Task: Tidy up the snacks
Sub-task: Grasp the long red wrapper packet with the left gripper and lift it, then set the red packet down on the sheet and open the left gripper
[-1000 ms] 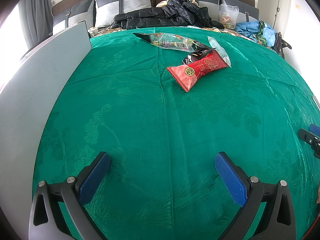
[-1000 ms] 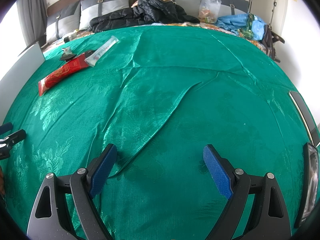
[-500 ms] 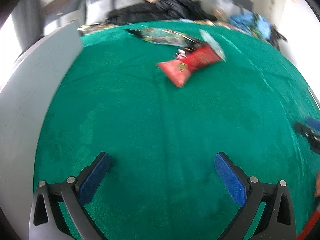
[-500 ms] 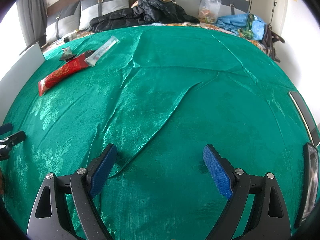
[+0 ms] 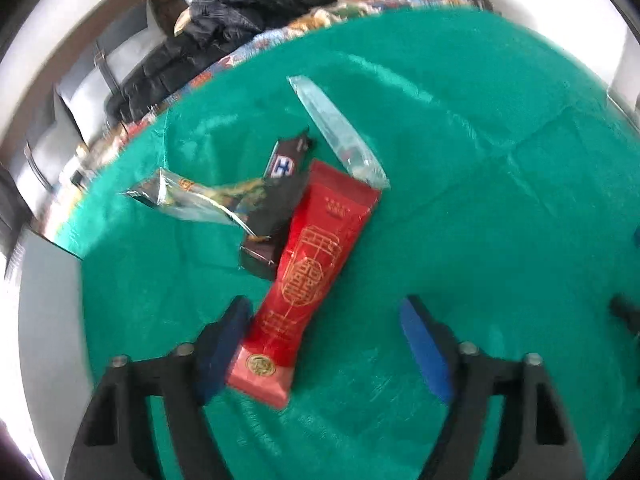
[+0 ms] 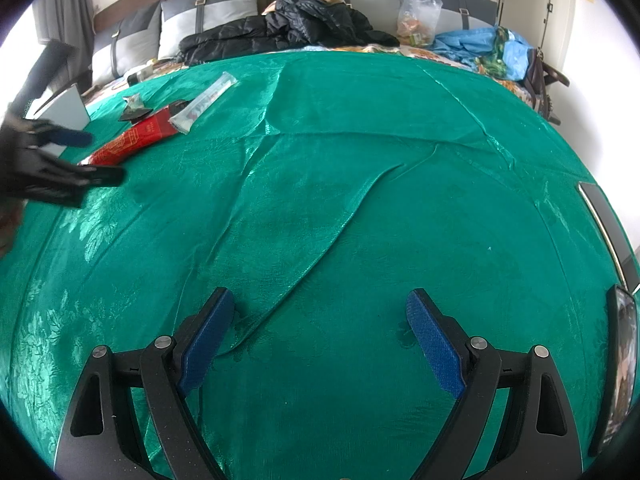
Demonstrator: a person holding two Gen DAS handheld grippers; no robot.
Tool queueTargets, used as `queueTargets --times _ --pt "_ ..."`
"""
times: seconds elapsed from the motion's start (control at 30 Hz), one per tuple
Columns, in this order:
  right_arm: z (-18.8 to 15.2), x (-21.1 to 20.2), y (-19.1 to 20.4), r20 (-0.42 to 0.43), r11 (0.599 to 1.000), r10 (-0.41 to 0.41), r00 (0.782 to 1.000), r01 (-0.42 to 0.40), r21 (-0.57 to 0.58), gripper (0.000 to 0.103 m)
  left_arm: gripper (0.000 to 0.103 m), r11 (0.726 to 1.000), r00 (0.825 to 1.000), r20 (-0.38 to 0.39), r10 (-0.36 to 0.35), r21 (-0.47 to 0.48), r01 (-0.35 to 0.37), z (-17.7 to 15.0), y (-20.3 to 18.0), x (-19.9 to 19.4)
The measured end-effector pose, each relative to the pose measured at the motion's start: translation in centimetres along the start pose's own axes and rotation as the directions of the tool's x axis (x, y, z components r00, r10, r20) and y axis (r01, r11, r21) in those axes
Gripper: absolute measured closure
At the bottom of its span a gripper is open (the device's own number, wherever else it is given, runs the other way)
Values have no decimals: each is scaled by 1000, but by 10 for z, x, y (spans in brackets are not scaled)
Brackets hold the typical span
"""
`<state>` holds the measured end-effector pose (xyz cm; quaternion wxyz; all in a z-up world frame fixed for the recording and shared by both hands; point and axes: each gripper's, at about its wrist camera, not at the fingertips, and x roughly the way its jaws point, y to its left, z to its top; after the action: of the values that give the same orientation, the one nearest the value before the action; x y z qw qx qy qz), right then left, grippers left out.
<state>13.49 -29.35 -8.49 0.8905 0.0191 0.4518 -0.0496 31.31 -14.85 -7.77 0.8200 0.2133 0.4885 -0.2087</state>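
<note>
Between left tongs (image 5: 324, 344), now red packet (image 5: 312, 264).

Green cloth (image 6: 360, 200) over bed; black jacket (image 6: 288, 28), grey cushions (image 6: 208, 20), blue fabric heap (image 6: 480, 46) at the headboard.

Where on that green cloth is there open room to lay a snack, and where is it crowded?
Bare cloth spreads ahead of the right gripper, from the crease to the far edge by the black jacket. It is crowded at the left, where the red packet, dark wrapper, clear packet and green bag overlap near the left gripper.
</note>
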Motion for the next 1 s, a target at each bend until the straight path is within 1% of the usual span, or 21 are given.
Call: queueTargets --times 0.03,0.07,0.1,0.13,0.17,0.23,0.27,0.33,0.4,0.47,0.57,0.6,0.63,0.67,0.7,0.73,0.77,0.83,0.93,1.0 --pt "0 0 0 0 1000 0 1000 0 0 12 62 998 1000 -3 -24 -53 24 0 7 0" --pt "0 0 0 0 1000 0 1000 0 0 12 81 994 999 -3 -38 -107 37 -2 15 -1" --pt "0 0 0 0 1000 0 1000 0 0 12 82 980 997 11 -82 -180 83 -8 25 -6" --pt "0 0 0 0 1000 0 1000 0 0 12 85 964 992 31 -119 -235 122 -15 33 -12" --pt "0 0 0 0 1000 0 1000 0 0 12 86 945 988 51 -143 -288 152 -25 39 -19" --pt "1 1 0 0 1000 0 1000 0 0 12 86 897 980 82 -179 -395 197 -52 50 -37" --pt "0 1 0 -1 1000 -1 1000 1 0 12 86 878 978 91 -190 -431 211 -65 53 -46" --pt "0 0 0 -1 1000 0 1000 0 1 12 86 844 978 96 -186 -495 209 -96 58 -67" --pt "0 0 0 -1 1000 -1 1000 1 1 12 86 821 981 102 -165 -538 194 -123 61 -86" --pt "1 0 0 -1 1000 -1 1000 1 1 12 86 812 985 106 -137 -557 173 -137 63 -98" --pt "1 0 0 -1 1000 -1 1000 1 1 12 86 834 994 77 -72 -542 102 -147 61 -97" --pt "1 0 0 -1 1000 0 1000 0 1 12 85 839 997 65 -44 -540 72 -150 61 -91" --pt "1 0 -1 -1 1000 0 1000 0 1 12 78 839 998 63 -23 -542 53 -152 61 -87" --pt "1 0 -1 -1 1000 0 1000 0 1 12 60 837 998 65 -8 -546 42 -154 62 -82" --pt "1 0 0 -1 1000 0 1000 0 1 12 46 831 998 65 7 -555 30 -156 66 -77" --pt "1 0 0 -1 1000 0 1000 0 1 12 23 819 997 68 36 -574 10 -159 69 -73" --pt "1 0 0 -1 1000 0 1000 0 1 12 16 809 995 77 61 -588 -4 -158 72 -68" --pt "1 0 0 -1 1000 0 1000 0 1 12 16 793 992 88 95 -609 -22 -162 77 -63" --pt "1 0 0 -1 1000 0 1000 0 1 12 15 786 994 49 100 -617 -49 -164 83 -48" --pt "1 0 0 -1 1000 0 1000 0 1 12 14 811 989 41 141 -578 -91 -163 80 -44"
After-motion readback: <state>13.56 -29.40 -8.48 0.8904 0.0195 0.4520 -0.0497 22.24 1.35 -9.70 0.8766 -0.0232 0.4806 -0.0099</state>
